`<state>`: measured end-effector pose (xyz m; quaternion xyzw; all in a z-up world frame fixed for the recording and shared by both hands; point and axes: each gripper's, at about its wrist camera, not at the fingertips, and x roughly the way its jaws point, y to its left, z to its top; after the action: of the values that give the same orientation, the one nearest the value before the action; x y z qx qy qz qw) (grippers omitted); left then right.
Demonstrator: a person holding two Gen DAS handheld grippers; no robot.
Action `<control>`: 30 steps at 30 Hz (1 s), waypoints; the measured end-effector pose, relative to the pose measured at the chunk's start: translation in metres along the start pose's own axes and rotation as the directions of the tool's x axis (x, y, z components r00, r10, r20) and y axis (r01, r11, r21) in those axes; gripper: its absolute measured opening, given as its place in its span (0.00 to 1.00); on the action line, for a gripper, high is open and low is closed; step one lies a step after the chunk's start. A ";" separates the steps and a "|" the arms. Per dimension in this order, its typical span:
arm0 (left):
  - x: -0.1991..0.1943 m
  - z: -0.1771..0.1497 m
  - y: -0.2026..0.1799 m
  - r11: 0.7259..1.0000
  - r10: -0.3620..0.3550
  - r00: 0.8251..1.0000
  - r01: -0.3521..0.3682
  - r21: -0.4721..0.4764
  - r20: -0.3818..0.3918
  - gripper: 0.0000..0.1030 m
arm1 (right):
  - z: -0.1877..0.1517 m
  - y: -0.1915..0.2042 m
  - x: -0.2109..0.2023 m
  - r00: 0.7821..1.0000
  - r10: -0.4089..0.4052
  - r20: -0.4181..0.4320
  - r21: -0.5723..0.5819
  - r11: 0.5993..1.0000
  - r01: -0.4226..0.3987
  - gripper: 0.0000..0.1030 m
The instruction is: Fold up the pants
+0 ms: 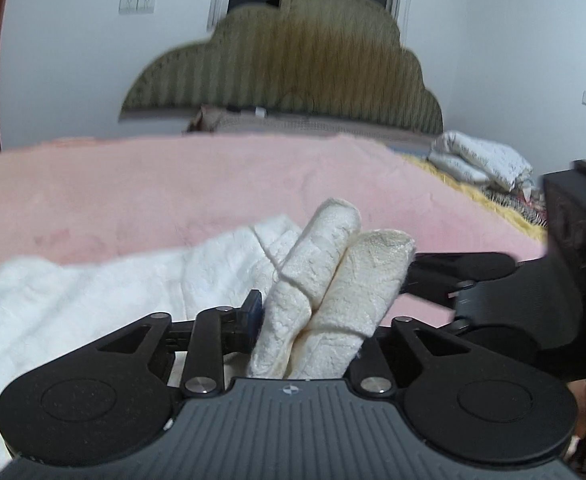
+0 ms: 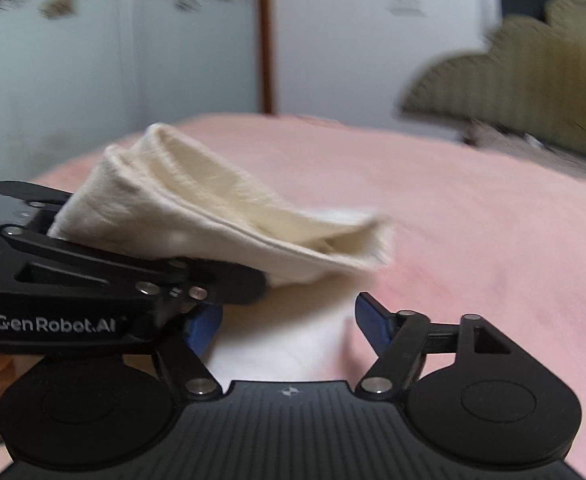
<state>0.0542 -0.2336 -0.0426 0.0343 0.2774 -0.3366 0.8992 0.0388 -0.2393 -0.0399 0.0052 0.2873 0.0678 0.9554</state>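
Left gripper (image 1: 313, 316) pinched the pants (image 1: 93, 300) by a thick folded edge; right gripper (image 2: 289, 320) stood open, empty, beside it; soft, light, floppy cloth, best held by bunched edges

Beyond the bunched white pants (image 1: 93, 292), the pink blanket (image 1: 173, 192) lies bare toward the headboard (image 1: 293, 64); a folded bundle (image 1: 481, 160), perhaps bedding, blocks the blanket's right edge.

Pink fuzzy bed cover (image 1: 173, 184), white pants (image 1: 73, 300) lying on it, folded bedding (image 1: 481, 160) at far corner.
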 end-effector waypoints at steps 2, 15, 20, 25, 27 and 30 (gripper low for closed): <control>0.005 -0.004 -0.003 1.000 0.004 1.000 -0.003 0.021 -0.029 0.33 | -0.008 -0.010 -0.013 0.999 -0.049 -0.021 0.036 0.998 0.050 0.71; -0.059 -0.013 0.042 0.983 -0.180 0.983 0.181 0.012 -0.039 0.72 | 0.008 -0.001 -0.060 0.977 -0.104 0.187 0.163 0.984 0.073 0.73; -0.072 -0.022 0.102 0.999 0.012 0.995 -0.017 -0.045 -0.101 0.71 | 0.002 0.024 -0.020 0.998 -0.045 0.036 0.057 0.997 0.043 0.75; -0.086 -0.038 0.120 0.998 -0.064 0.986 0.064 -0.004 -0.152 0.68 | -0.008 0.018 -0.022 0.995 -0.097 0.006 0.052 0.994 0.096 0.82; -0.096 -0.033 0.128 0.998 -0.054 0.993 0.053 -0.020 -0.100 0.69 | -0.004 0.014 -0.027 0.990 -0.132 0.041 0.058 0.990 0.129 0.82; -0.107 -0.025 0.149 0.993 -0.003 0.999 -0.002 -0.116 -0.044 0.69 | 0.001 0.004 -0.032 0.993 -0.073 0.090 0.117 0.991 0.062 0.82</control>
<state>0.0691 -0.0496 -0.0266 -0.0105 0.3162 -0.3192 0.8933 0.0128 -0.2392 -0.0214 0.0535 0.2454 0.0187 0.9678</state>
